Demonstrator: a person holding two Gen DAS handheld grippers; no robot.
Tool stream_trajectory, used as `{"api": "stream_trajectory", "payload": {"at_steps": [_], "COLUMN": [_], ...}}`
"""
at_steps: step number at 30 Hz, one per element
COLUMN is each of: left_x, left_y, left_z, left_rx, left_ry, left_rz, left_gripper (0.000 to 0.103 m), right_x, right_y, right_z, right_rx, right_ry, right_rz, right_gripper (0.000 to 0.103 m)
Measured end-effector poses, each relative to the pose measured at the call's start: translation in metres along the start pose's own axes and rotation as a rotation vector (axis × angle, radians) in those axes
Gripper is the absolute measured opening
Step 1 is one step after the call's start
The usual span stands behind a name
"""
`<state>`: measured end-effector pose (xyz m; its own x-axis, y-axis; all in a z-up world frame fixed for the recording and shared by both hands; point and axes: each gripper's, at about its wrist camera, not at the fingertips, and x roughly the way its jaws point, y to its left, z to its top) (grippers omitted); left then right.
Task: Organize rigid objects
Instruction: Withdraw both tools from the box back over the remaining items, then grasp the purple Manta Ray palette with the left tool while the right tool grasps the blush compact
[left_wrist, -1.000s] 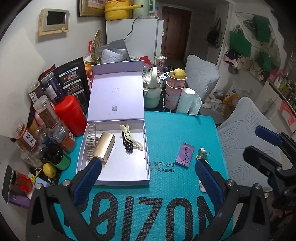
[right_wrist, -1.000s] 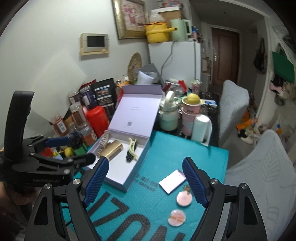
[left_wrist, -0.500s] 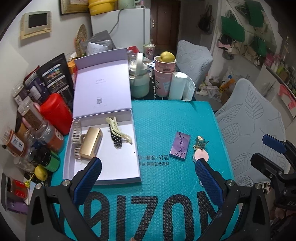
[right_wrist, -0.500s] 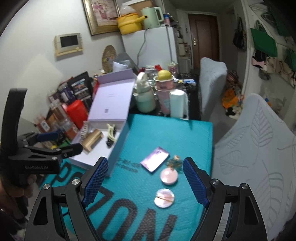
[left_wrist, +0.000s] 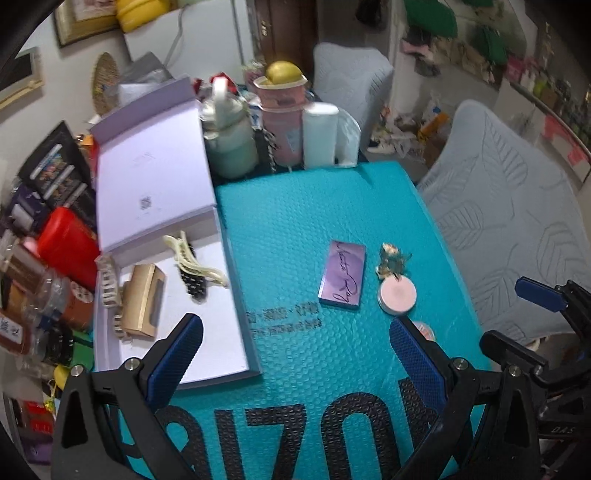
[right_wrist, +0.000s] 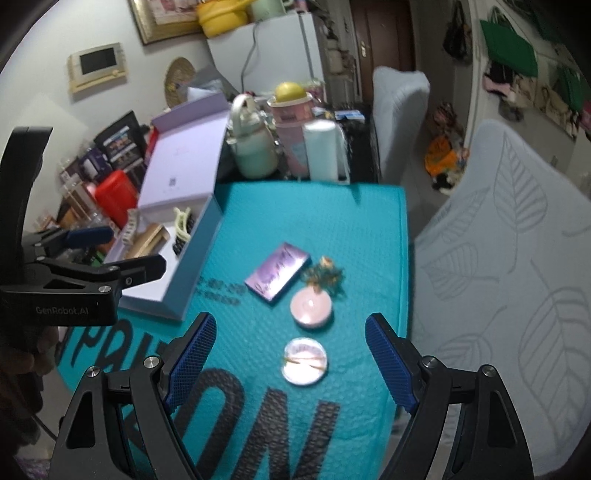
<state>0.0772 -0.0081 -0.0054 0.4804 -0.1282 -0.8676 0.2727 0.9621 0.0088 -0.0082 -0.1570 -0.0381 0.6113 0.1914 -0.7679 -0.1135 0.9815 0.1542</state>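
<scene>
An open lilac box (left_wrist: 207, 354) lies at the left of the teal mat (left_wrist: 295, 229); it holds a gold case (left_wrist: 142, 301), a cream hair claw (left_wrist: 192, 258), a black claw and a pale clip. On the mat lie a purple palette (left_wrist: 343, 273), a small ornament (left_wrist: 391, 258), a pink round tin (left_wrist: 398, 295) and a clear round tin (right_wrist: 303, 361). My left gripper (left_wrist: 295, 354) is open and empty above the mat's near part. My right gripper (right_wrist: 290, 363) is open and empty, hovering over the clear tin; the palette (right_wrist: 277, 271) and pink tin (right_wrist: 310, 307) lie beyond it.
Jars and a red canister (left_wrist: 68, 243) crowd the left edge beside the box. A kettle (left_wrist: 229, 140), pink cups (left_wrist: 284, 122) and a white roll (left_wrist: 319, 134) stand behind the mat. Grey chairs (left_wrist: 506, 229) stand to the right. The box's raised lid (left_wrist: 151, 177) leans back.
Both grippers have moved right and tilted down toward the mat. The palette and round tins now sit nearer the centre of both views. Nothing was picked up.
</scene>
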Motion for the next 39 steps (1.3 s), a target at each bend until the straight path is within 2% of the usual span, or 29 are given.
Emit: {"api": "stream_trajectory", "payload": {"at_steps": [9,12,16,24,28,32,39], "left_x": [0.041,0.052,0.064,0.089,0.098,0.106,0.119], "left_y": [-0.019,-0.021,-0.020,-0.020,-0.022,-0.018,-0.008], "left_z": [-0.006,-0.008,-0.009,-0.005,0.002,0.010,0.020], "left_rx": [0.053,0.060,0.062,0.067,0.082,0.054,0.029], "left_ry": [0.066,0.081,0.102,0.142,0.132,0.122,0.126], "left_rz": [-0.056,-0.084,-0.081,-0.118,-0.117,-0.124,-0.096], "left_gripper": [0.103,0.103,0.103,0.103,0.103,0.103,0.103], "right_x": [0.039,0.051,0.068,0.098,0.106,0.115,0.122], "right_y": [-0.010,-0.011,-0.013,-0.019,-0.018,-0.020,-0.015], "right_z": [-0.022,-0.027,-0.035,-0.042,-0.041,-0.043,-0.037], "right_rx": [0.039,0.039,0.007,0.053,0.052,0.033,-0.010], "right_ry": [0.135,0.169,0.203,0.287,0.301,0.321,0.303], "right_rz": [-0.025,-0.032,-0.044,-0.015,-0.009,-0.014,-0.023], "right_gripper": [0.083,0.080,0.073,0.065,0.065,0.065,0.065]}}
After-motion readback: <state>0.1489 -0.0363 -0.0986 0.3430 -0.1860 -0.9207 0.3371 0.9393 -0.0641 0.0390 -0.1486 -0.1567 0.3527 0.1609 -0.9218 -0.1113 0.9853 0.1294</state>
